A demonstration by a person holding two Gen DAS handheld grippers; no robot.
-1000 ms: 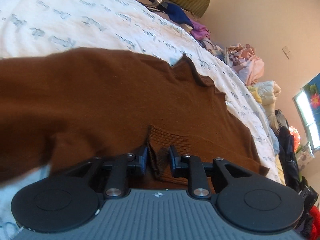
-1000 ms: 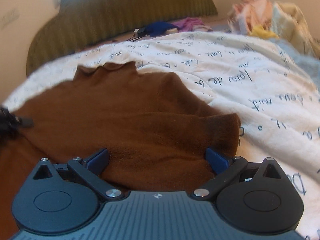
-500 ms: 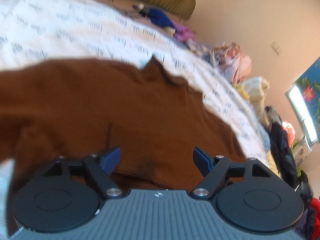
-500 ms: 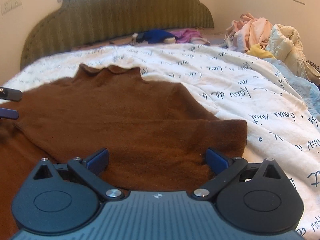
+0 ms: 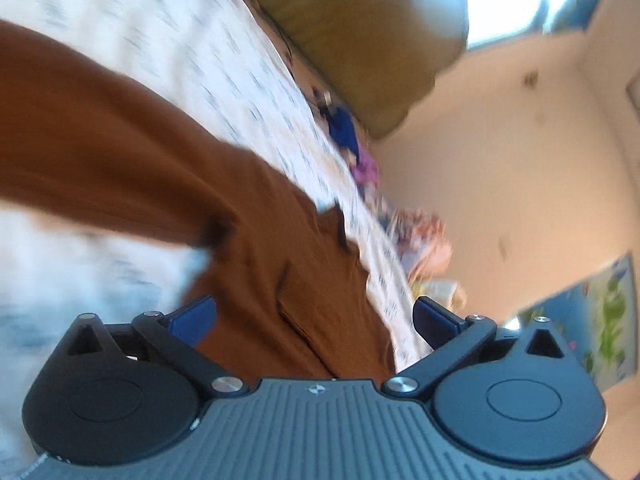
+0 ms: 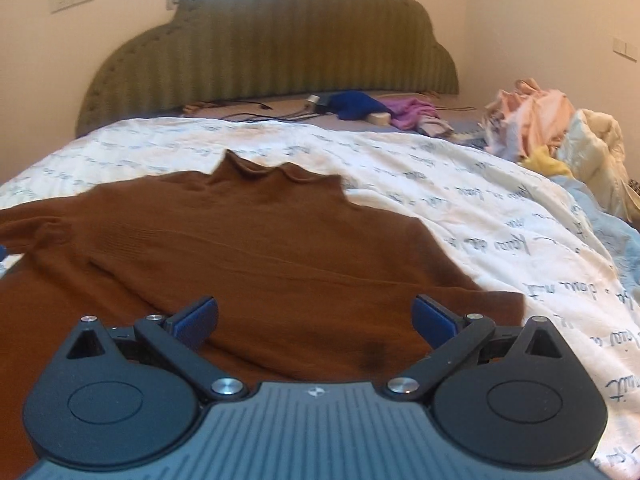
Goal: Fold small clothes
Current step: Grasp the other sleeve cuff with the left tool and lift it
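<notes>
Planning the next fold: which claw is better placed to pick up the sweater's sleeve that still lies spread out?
Left, probably. The left claw is opening empty near the unfolded sleeve. The open right claw hovers over the sweater side whose sleeve already lies across it.

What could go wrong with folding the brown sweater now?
The left gripper is opening with nothing pinched, and that view is blurred, so the brown sweater may get snagged and its folded sleeve pulled loose. The right gripper is open too, so nothing pins the sweater. The clothes pile is close; it may get mixed in.
</notes>
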